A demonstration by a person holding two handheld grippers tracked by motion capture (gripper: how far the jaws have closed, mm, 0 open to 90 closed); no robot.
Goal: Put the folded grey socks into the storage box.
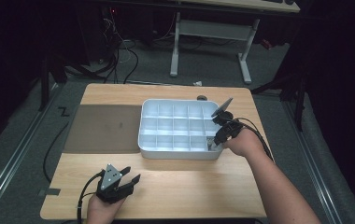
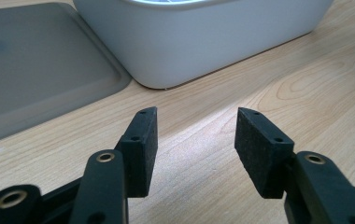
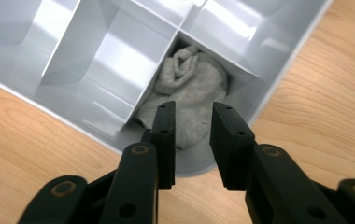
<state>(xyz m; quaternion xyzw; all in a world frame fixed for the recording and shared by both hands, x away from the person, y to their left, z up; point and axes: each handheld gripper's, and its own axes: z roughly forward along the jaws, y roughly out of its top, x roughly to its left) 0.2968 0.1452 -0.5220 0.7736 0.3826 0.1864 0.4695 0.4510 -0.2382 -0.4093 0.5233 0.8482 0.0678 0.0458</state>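
Observation:
A white tray [image 1: 140,135] divided into several compartments stands mid-table. A crumpled grey sock [image 3: 189,93] lies in its near right corner compartment. My right gripper [image 3: 192,109] hovers just above that sock, jaws apart, pads not touching the cloth. From above, the right gripper [image 1: 215,142] points into the tray's near right corner. My left gripper [image 1: 131,175] rests low over the wood near the front left, open, with nothing between its jaws. In the left gripper view, the left gripper [image 2: 196,114] faces the tray's outer wall [image 2: 199,42].
A flat grey mat [image 1: 103,128] lies left of the tray, touching it, and shows as a grey mat [image 2: 35,70] in the left gripper view. Bare wood runs along the table's front. A desk frame and cables stand on the floor beyond the far edge.

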